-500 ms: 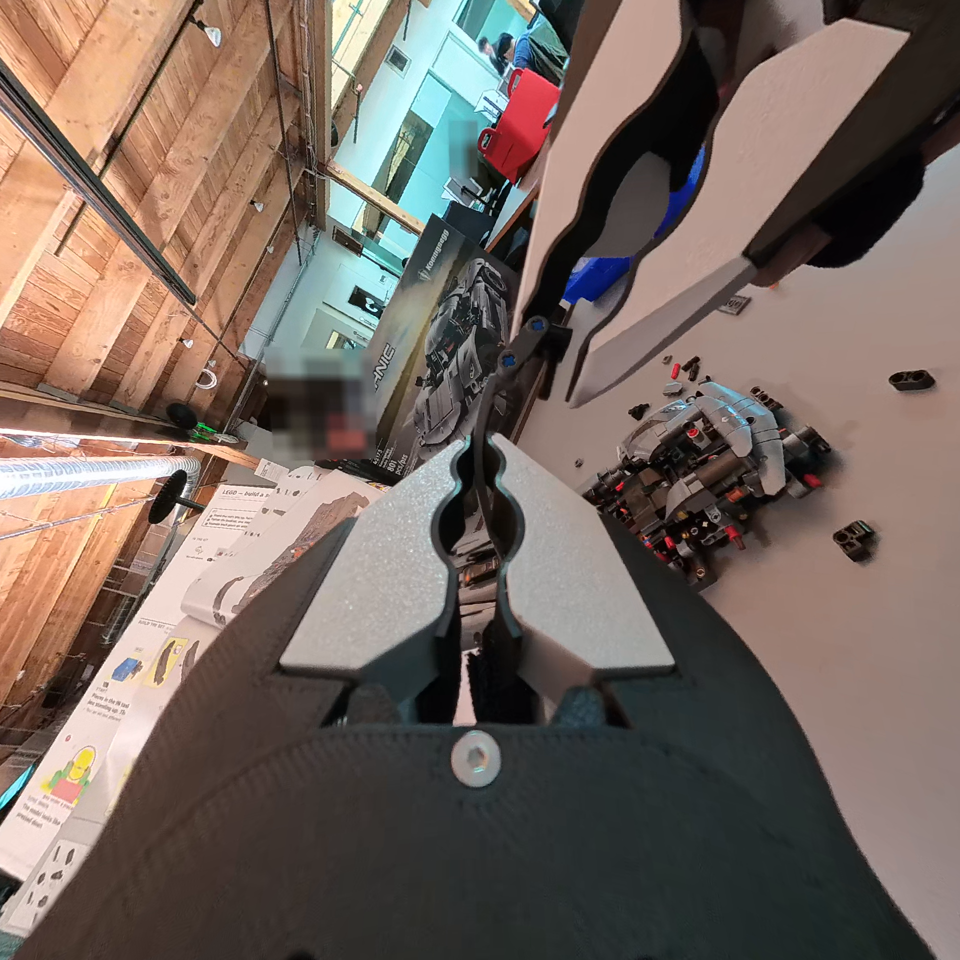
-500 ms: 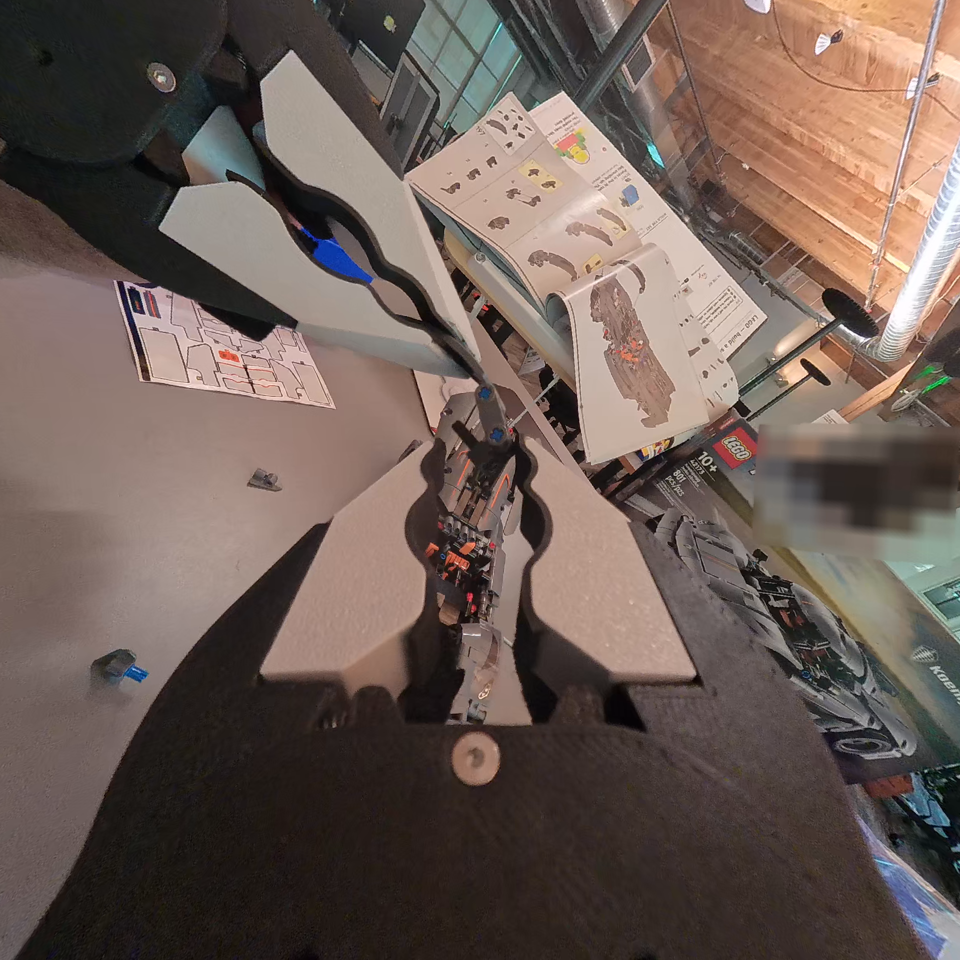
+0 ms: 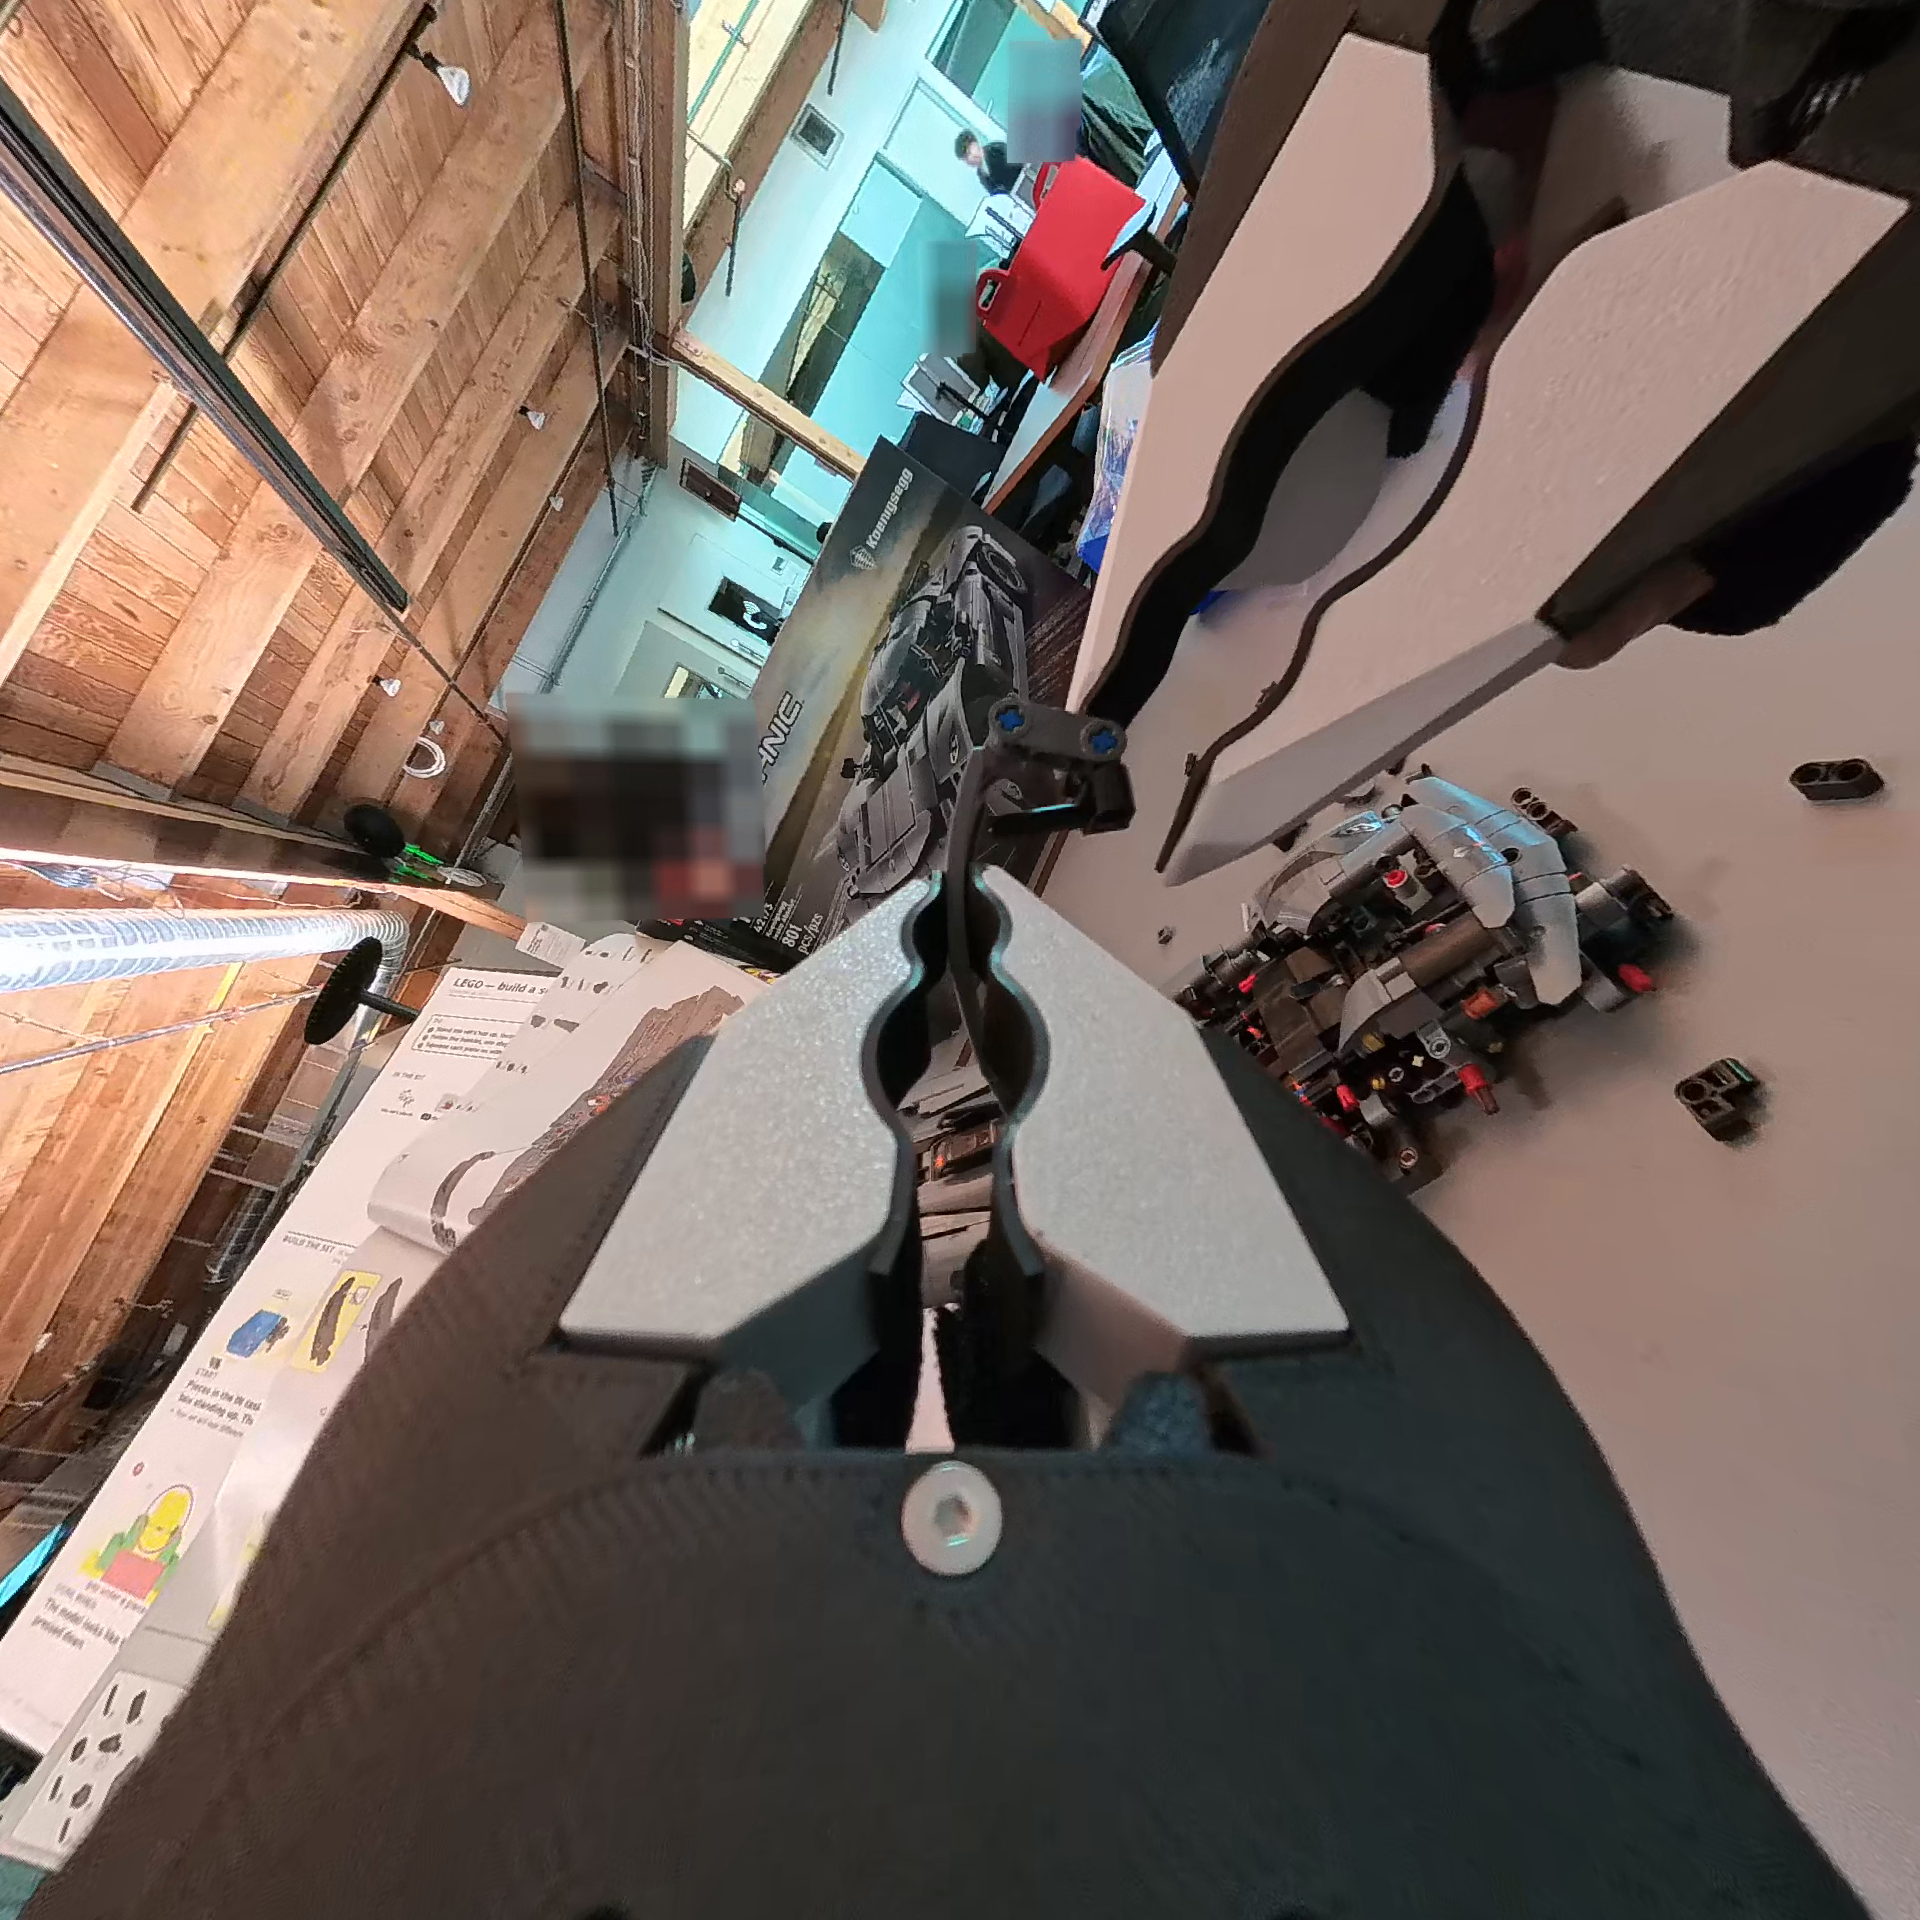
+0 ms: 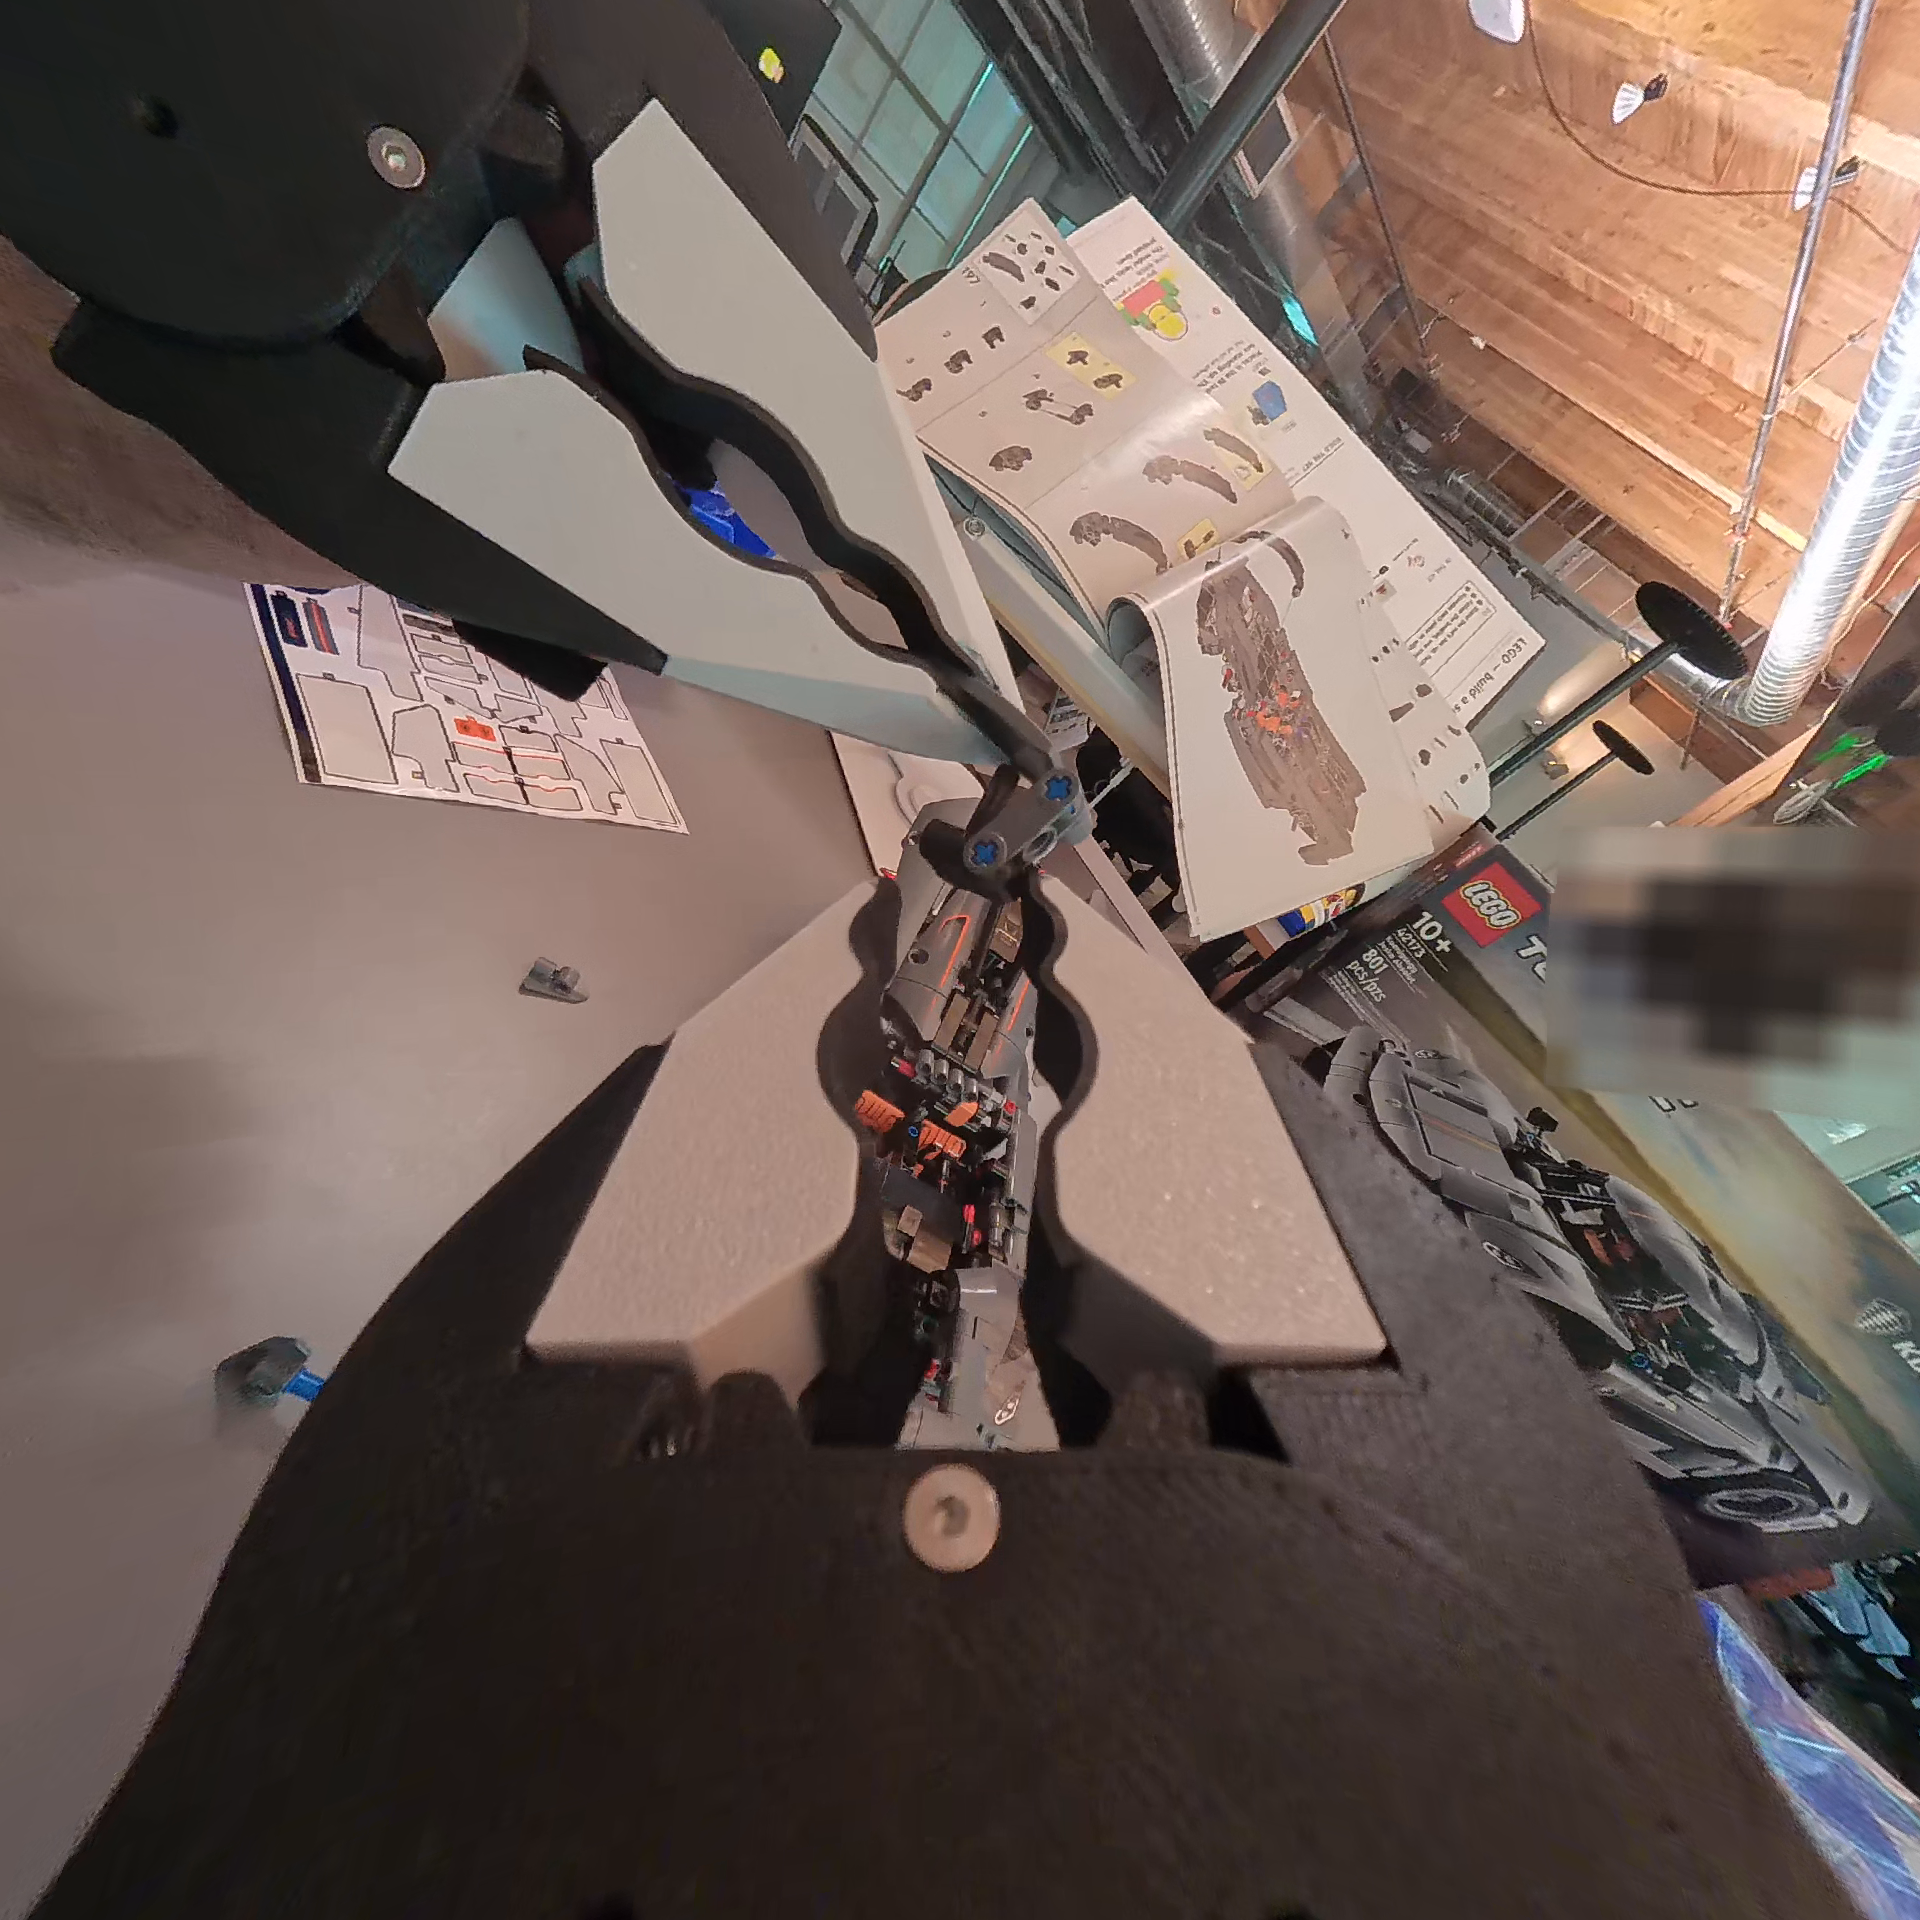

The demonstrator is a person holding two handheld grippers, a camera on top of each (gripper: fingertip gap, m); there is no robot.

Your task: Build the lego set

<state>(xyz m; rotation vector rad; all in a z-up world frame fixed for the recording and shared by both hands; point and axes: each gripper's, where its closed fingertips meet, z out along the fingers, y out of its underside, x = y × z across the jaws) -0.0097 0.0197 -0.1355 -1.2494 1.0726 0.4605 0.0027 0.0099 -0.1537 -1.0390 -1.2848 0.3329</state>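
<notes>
My left gripper (image 3: 961, 883) is shut on a thin black curved lego piece (image 3: 966, 935). A small dark connector assembly with two blue pins (image 3: 1049, 758) sits at the far end of that piece. My right gripper (image 4: 961, 904) is open, its fingertips on either side of that assembly (image 4: 1023, 821), close but not clamped. It also shows in the left wrist view (image 3: 1138, 790). The left gripper also shows in the right wrist view (image 4: 1013, 743). The half-built grey lego car (image 3: 1434, 977) lies on the white table, and in the right wrist view it shows below through the jaw gap (image 4: 956, 1091).
Loose black pieces (image 3: 1837, 779) (image 3: 1720, 1096) lie near the car. A sticker sheet (image 4: 457, 707) and small grey pieces (image 4: 551, 979) (image 4: 265, 1371) lie on the table. The open instruction booklet (image 4: 1195, 499) and the set's box (image 4: 1558, 1143) stand along the table's edge. Left and right tips are no more than a few centimetres apart. The half-built grey lego car (image 3: 1434, 977) is about 15 centimeters from both grippers' fingertips.
The blue-pin assembly has turned crosswise, so both pins now face the cameras. Both grippers stay close together above the table.
</notes>
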